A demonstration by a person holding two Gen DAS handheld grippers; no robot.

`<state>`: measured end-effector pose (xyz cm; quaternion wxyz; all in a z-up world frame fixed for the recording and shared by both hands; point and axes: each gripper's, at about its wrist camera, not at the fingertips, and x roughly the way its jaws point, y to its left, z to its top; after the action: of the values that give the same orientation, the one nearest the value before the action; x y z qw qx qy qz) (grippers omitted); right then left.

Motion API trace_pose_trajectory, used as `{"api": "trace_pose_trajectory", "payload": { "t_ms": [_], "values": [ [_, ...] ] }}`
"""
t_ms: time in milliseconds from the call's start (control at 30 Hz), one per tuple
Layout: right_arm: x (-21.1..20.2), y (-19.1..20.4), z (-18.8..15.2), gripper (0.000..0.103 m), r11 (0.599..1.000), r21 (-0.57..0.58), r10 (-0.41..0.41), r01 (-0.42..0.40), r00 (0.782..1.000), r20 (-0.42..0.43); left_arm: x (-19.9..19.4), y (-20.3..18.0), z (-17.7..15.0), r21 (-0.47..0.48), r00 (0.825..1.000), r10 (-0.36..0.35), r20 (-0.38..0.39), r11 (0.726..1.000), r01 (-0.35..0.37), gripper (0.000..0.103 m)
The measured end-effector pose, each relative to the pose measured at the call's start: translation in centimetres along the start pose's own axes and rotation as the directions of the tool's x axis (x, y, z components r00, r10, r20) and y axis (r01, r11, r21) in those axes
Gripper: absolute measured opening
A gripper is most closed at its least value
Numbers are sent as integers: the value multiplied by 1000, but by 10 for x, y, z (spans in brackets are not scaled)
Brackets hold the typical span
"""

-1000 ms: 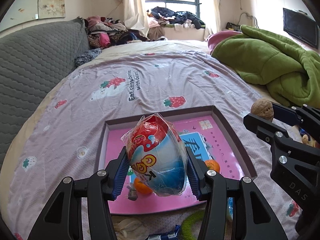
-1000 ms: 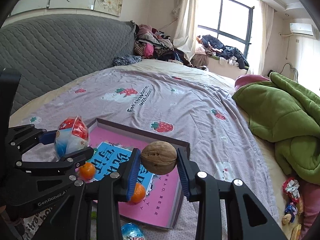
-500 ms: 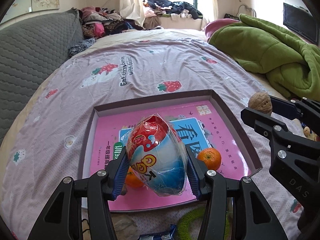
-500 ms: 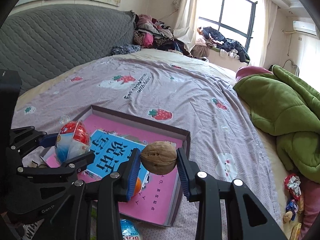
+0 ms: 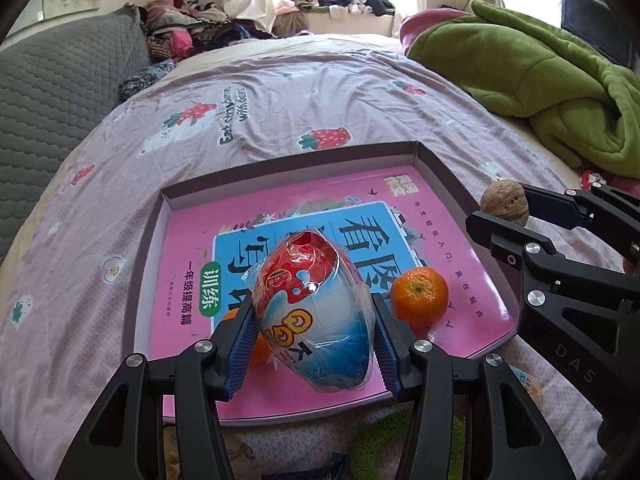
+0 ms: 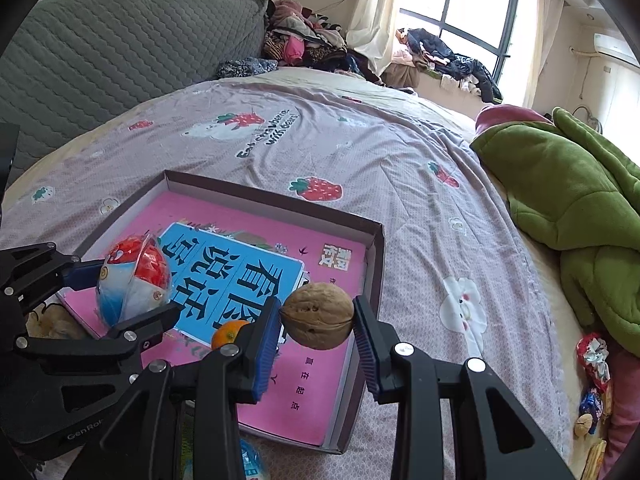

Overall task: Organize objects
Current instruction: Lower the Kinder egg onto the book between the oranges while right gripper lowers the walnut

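Blue-padded jaws of the left gripper (image 5: 314, 344) clamp a wrapped snack (image 5: 316, 312) low in the frame, over a pink-lined tray (image 5: 280, 168) holding a tangerine (image 5: 419, 297). At right, the right gripper (image 6: 317, 326) pinches a walnut (image 6: 317, 316) above the tray's edge. Beyond, a strawberry-print sheet (image 5: 280, 92) and green blanket (image 5: 540, 80).

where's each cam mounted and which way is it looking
Left wrist: sits on the left gripper, looks down along it at the clamped red, white and blue wrapped snack over the pink-floored shallow box; right gripper shows alongside.
Right wrist: sits on the right gripper, clamping a brown walnut.
Both share the box, snack, walnut, and an orange tangerine.
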<state>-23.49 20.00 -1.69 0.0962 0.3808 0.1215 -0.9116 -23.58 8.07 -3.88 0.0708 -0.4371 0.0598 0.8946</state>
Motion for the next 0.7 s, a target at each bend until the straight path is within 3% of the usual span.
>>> {"api": "trace_pose_trajectory", "payload": {
  "t_ms": [700],
  "values": [
    [25,1,-9,37,1000,0,-21,21,998,-67,17,-1,-9,8,999,-13,-39,1000,13,54]
  ]
}}
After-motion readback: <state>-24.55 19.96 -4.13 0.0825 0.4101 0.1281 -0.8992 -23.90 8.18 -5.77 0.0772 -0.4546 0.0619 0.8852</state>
